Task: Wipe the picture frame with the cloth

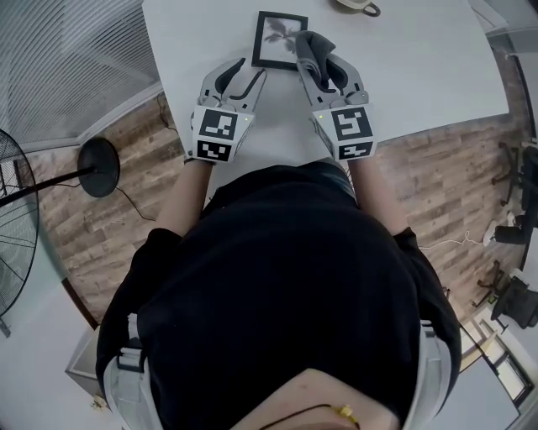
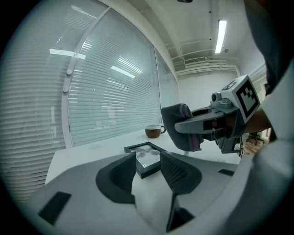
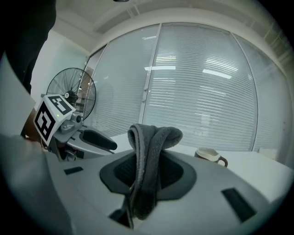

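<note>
1. A person stood at a white table (image 1: 403, 67), seen from above, with a two-jaw gripper in each hand.
2. The picture frame (image 1: 277, 38), black with a plant print, lay flat on the table just ahead of both grippers. A cup (image 1: 357, 7) sat well beyond it.
3. The right gripper (image 1: 319, 60) had its jaws clamped on a folded grey cloth (image 1: 313, 44). A loop of cloth bulged past the tips, above the frame's right edge.
4. The left gripper (image 1: 250, 71) had its jaws partly apart and held nothing. Its tips were near the frame's near left corner.
5. The step in hand appeared to be bringing the cloth down to the glass.
6. To do it well, the left jaws should probably steady the frame's edge so it cannot slide.
7. Only the soft loop should meet the glass, pressed lightly, with the hard jaw tips kept off the surface.
</note>
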Motion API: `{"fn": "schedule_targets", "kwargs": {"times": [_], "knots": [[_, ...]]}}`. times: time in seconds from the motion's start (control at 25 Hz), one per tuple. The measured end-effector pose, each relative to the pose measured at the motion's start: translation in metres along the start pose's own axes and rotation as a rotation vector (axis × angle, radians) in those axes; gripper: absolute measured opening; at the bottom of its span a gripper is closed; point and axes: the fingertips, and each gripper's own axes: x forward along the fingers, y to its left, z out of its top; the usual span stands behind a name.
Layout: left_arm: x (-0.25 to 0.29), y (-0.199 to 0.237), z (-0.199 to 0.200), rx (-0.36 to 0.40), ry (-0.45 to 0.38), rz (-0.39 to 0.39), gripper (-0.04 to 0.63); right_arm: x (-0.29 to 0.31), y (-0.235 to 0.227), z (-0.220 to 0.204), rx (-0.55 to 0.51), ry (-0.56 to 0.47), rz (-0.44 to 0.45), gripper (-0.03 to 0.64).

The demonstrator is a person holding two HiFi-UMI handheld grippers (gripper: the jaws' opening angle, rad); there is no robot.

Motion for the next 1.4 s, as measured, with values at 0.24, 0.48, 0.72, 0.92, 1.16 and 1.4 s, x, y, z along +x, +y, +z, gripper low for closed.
{"fn": "schedule_targets", "kwargs": {"times": [0.24, 0.48, 0.72, 0.92, 1.16, 1.4], "knots": [[-0.005, 0.003, 0.003, 0.0, -0.042, 0.019, 0.145, -0.004, -0.002, -0.004, 0.039, -0.035, -0.025, 0.101], [-0.011, 0.002, 0.005, 0.0, -0.055, 0.021, 0.098, -0.008, 0.003, 0.001, 0.043, -0.072, -0.033, 0.101], [-0.012, 0.006, 0.003, -0.014, -0.066, 0.041, 0.052, -0.009, 0.001, -0.003, 0.063, -0.076, -0.041, 0.101], [-0.014, 0.011, 0.001, -0.049, -0.073, 0.057, 0.015, -0.008, 0.002, -0.005, 0.072, -0.077, -0.038, 0.101], [-0.012, 0.003, 0.002, -0.057, -0.08, 0.039, 0.012, -0.011, -0.001, -0.003, 0.082, -0.088, -0.046, 0.101], [-0.012, 0.005, 0.001, -0.081, -0.078, 0.036, 0.012, -0.012, -0.003, -0.001, 0.089, -0.092, -0.054, 0.1]]}}
